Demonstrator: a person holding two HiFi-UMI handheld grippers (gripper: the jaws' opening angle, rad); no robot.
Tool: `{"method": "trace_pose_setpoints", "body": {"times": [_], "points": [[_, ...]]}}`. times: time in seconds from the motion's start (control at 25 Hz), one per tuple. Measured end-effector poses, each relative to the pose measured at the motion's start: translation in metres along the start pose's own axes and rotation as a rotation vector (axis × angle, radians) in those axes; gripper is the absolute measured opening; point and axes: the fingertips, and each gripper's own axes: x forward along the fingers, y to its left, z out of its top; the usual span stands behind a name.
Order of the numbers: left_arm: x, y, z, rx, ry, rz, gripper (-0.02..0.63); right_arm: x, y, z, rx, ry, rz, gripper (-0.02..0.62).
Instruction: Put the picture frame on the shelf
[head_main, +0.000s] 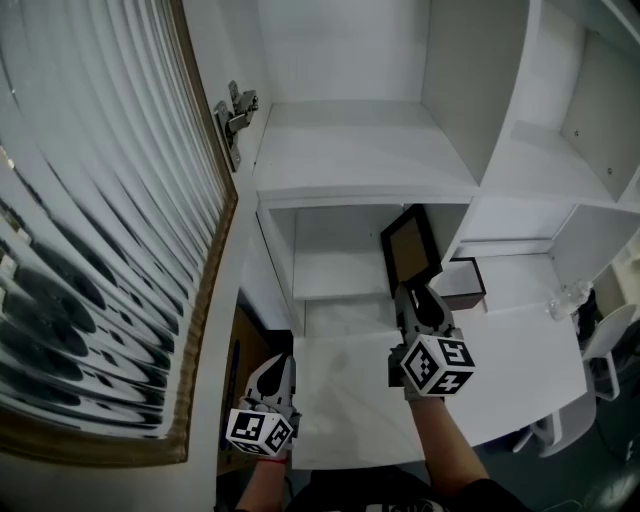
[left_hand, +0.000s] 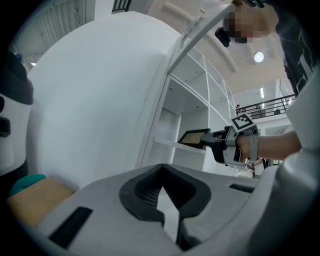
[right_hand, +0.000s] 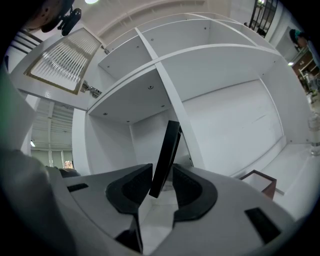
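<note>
Picture frame (head_main: 410, 245) stands on edge in the lower open compartment of the white shelf (head_main: 360, 165). It is at the compartment's right side, with its top tilted toward the upright divider (head_main: 455, 235). We cannot tell whether it touches the divider. It has a dark border and a tan panel.

Right tool (head_main: 418, 298) reaches into that compartment from the near side. In the right gripper view its jaws stand apart with the picture frame (right_hand: 165, 150) between them. We see a gap at the right pad, so the pads do not press; we log this tool as released.

Left tool (head_main: 272, 370) hangs at the near left edge of the white tabletop (head_main: 500, 370), well apart from the frame. In the left gripper view its jaw tips sit together with nothing between them: clenched, empty.

Small brown box (head_main: 465, 283) sits on the tabletop just right of the divider. Cabinet door (head_main: 100, 200) with a ribbed panel stands open at left, with a hinge (head_main: 238, 115) on its edge.
</note>
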Motion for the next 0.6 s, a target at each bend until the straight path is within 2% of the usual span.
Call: {"method": "trace_pose_setpoints", "body": {"times": [0.4,0.6], "points": [[-0.001,-0.006,0.005,0.014,-0.006,-0.007,0.003,-0.026,-0.002,-0.019,-0.013,0.063,0.046,0.114],[0.005,-0.008,0.008,0.02,-0.014,-0.025,0.003,-0.038,0.002,-0.027,-0.08,0.08,0.085,0.11]]}}
